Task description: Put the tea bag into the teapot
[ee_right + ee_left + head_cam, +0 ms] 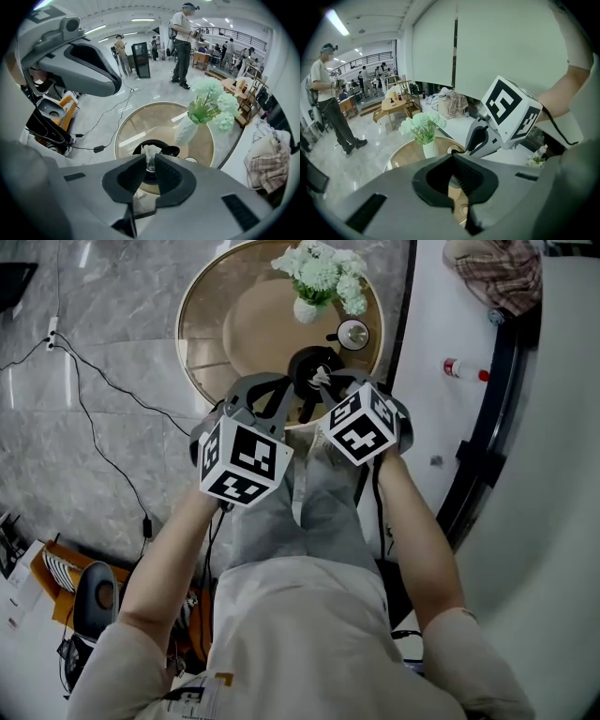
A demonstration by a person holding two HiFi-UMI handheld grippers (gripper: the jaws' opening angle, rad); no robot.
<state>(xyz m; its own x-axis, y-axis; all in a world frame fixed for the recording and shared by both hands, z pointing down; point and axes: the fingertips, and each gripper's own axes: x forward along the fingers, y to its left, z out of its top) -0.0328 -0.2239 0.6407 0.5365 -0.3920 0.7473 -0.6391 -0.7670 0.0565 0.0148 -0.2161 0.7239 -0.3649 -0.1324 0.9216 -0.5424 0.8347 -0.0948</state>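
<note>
A black teapot [305,362] stands near the front rim of the round glass table [211,324]. My right gripper [323,382] hangs just above it, shut on a white tea bag [323,377]. In the right gripper view the tea bag [151,153] sticks up between the pads of my right gripper [151,163], with the teapot [139,149] directly below. My left gripper [286,395] is close on the left of the teapot. In the left gripper view its tips [451,159] meet, and I see nothing between them.
A white vase of pale flowers [319,277] stands at the table's far side, with a small round cup [352,334] between it and the teapot. Cables [94,399] run over the marble floor on the left. A white counter with a small bottle [464,369] lies to the right.
</note>
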